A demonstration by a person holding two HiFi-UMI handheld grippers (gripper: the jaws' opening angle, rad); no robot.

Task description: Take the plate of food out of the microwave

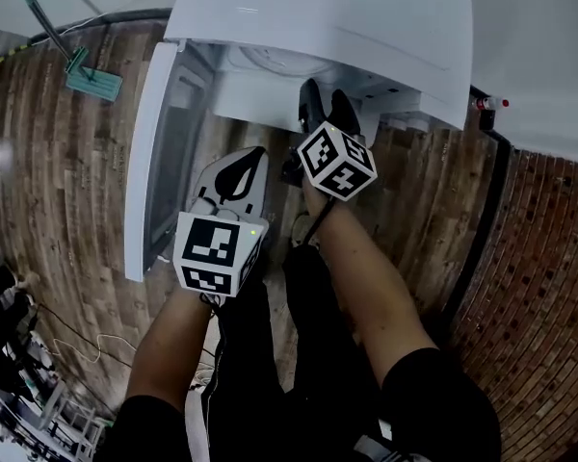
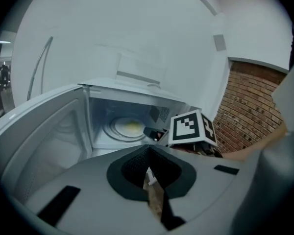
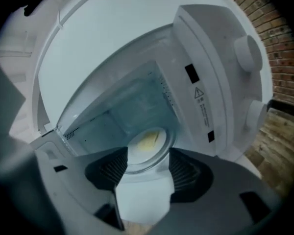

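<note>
A white microwave [image 1: 366, 27] stands with its door [image 1: 159, 152] swung wide to the left. Inside, on the glass turntable, sits a plate with yellow food [image 3: 149, 143], which also shows deep in the cavity in the left gripper view as the plate [image 2: 129, 128]. My right gripper [image 1: 328, 104] is at the mouth of the cavity, just short of the plate. It is open, and between its two dark pads only the plate's near rim and the cavity floor show [image 3: 144, 165]. My left gripper [image 1: 243, 166] hangs back, lower and to the left, outside the microwave. Its pads are together on nothing [image 2: 148, 153].
The open door [image 2: 44, 136] juts out on the left, close beside my left gripper. Two round knobs [image 3: 247, 53] sit on the microwave's control panel at the right. A green-headed mop [image 1: 91, 83] lies on the wood floor at far left. A brick wall [image 1: 539, 287] runs along the right.
</note>
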